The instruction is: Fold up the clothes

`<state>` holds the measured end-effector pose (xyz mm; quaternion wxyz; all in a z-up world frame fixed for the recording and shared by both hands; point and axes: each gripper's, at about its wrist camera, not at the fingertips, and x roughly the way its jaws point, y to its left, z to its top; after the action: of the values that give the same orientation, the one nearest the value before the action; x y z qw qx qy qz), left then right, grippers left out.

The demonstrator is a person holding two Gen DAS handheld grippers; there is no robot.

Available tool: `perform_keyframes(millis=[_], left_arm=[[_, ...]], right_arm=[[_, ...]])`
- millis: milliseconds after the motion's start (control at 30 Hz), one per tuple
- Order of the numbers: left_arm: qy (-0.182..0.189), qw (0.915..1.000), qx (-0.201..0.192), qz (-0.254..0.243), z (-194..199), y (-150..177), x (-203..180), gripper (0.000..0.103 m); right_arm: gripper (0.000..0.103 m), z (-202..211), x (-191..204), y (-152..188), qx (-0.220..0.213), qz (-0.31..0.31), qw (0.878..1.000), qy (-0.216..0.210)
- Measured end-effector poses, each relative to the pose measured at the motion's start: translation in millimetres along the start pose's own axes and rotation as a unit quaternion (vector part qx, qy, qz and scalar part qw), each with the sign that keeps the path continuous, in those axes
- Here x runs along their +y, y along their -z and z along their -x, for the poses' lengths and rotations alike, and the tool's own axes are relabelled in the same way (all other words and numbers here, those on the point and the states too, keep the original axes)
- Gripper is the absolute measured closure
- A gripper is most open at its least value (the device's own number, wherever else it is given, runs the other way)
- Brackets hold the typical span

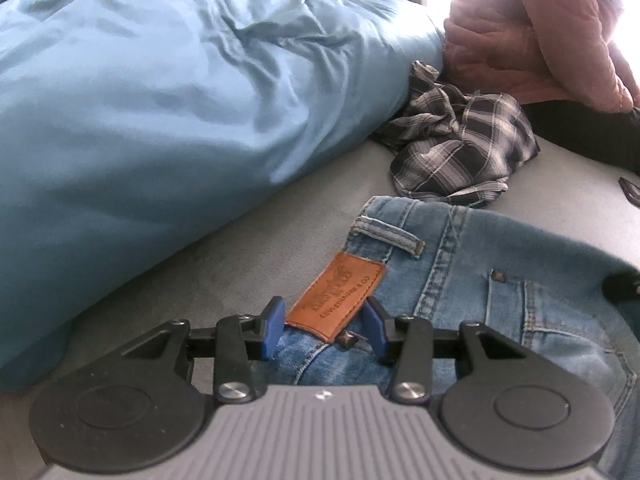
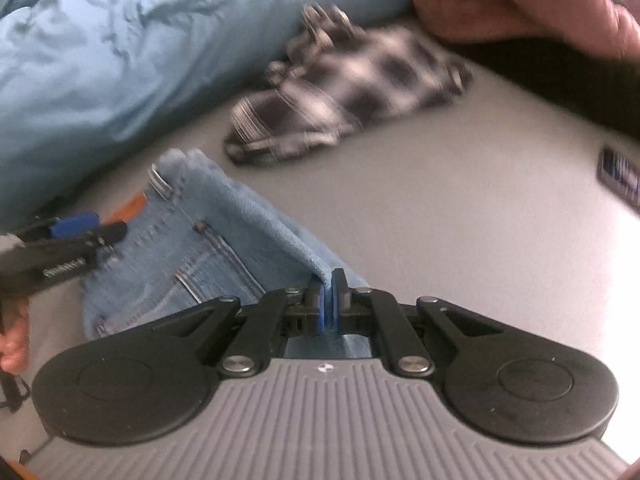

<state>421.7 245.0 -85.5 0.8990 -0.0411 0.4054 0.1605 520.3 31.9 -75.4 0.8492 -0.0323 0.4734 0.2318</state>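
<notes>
A: Blue pads on the right gripper (image 2: 328, 300) are pinched tight on a raised fold of the jeans (image 2: 192, 256).

B: And the left gripper (image 1: 325, 327)?

A: Its jaws stand apart, straddling the brown leather patch (image 1: 335, 295) at the waistband, clamping nothing.

B: Where do the jeans lie?

A: Flat on the grey bed surface (image 2: 440, 220), beside the blue duvet (image 1: 160, 100). A crumpled plaid shirt (image 1: 456, 140) sits beyond, near a pink jacket (image 1: 540, 32).
</notes>
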Motion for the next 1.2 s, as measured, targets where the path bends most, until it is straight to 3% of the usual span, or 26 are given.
perform_keyframes(millis=[400,700,800,867,933,1200], left_arm=[[0.0,0.9998,-0.006,-0.019,3.1,-4.3,-6.3,0.058],[-0.009,0.9994,-0.01,-0.032,1.1,-6.4,-9.2,0.055],[0.002,0.9992,-0.015,-0.038,6.3,-9.1,-17.4,0.054],[0.012,0.9989,-0.018,-0.043,9.6,-11.3,-24.8,0.053],[0.022,0.9984,-0.022,-0.048,12.8,-13.5,-32.2,0.052],[0.06,0.9953,-0.034,-0.067,26.0,-22.2,-61.8,0.052]], right_arm=[[0.101,19.0,-10.0,15.8,-0.033,-0.014,0.999,-0.021],[0.099,-17.2,-27.0,14.1,0.012,-0.049,0.998,-0.038],[0.091,-13.5,-27.0,11.4,0.014,-0.042,0.998,-0.043],[0.067,-5.7,-27.0,10.0,0.008,-0.03,0.999,-0.043],[0.057,7.7,-29.2,11.0,-0.004,-0.022,0.999,-0.044],[0.054,72.6,-48.6,49.0,-0.015,0.003,1.0,-0.01]])
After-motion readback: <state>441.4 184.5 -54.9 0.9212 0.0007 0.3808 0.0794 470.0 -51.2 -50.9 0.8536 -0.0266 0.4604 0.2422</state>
